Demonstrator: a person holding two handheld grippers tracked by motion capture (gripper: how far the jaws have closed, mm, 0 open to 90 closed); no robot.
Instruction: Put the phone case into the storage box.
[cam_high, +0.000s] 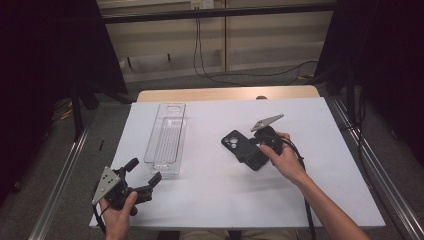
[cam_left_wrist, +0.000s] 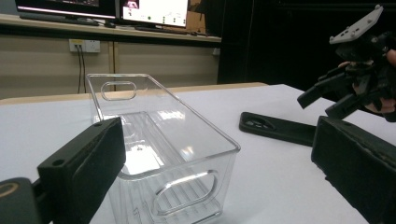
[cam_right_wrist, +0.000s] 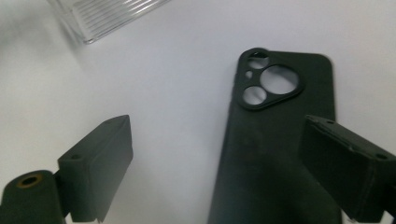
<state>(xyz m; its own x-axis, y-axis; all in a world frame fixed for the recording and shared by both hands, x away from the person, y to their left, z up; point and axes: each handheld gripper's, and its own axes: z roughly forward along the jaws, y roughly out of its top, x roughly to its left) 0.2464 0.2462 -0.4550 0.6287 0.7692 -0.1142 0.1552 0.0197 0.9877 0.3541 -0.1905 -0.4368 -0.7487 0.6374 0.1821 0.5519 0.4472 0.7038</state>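
Right gripper (cam_right_wrist: 215, 177) hangs wide open over the black phone case (cam_right_wrist: 280, 140), centre-right of frame, gripping nothing; left gripper (cam_high: 142, 177) open, empty.

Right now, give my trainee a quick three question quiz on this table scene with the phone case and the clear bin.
1. True or false: the phone case lies inside the clear bin.
2. Which gripper is over the phone case: A left gripper, B right gripper?
3. Fill in: the right gripper's jaws stand ____, not pressing on the case.

Key: 1 false, it lies on the white table beside the bin. 2 B. 3 open.
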